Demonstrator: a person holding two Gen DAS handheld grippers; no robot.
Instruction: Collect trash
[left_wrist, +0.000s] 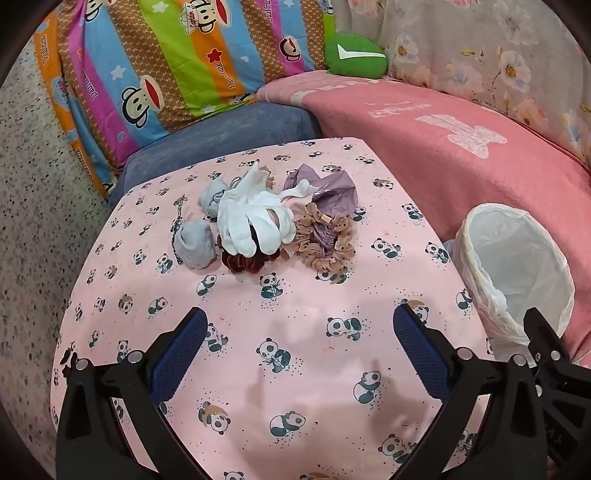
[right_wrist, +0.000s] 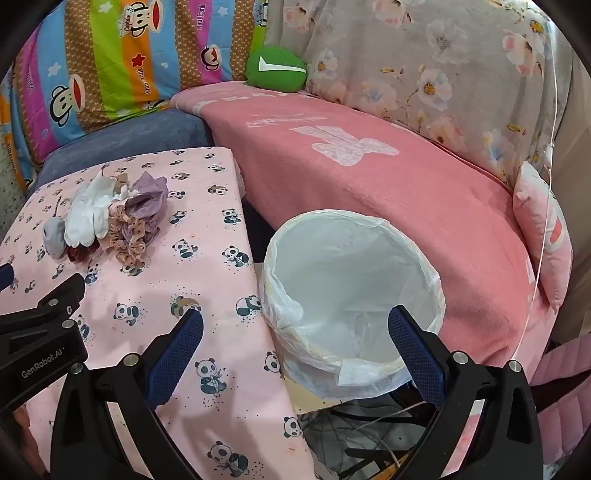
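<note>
Panda cloth (left_wrist: 295, 369): trash pile (left_wrist: 258, 218), axis L-R.

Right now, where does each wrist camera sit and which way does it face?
Left wrist: above the table, facing the trash pile; open left gripper shows.
Right wrist: over the table's edge, facing the bin; open right gripper and part of the left gripper show.
Shared: table, pile, bin, green cushion.

- Bare panda-print tablecloth (left_wrist: 295, 295) lay open short of the rag pile (left_wrist: 258, 214).
- The lined bin's (right_wrist: 424, 266) mouth stood unobstructed beside the table, right of that pile.
</note>
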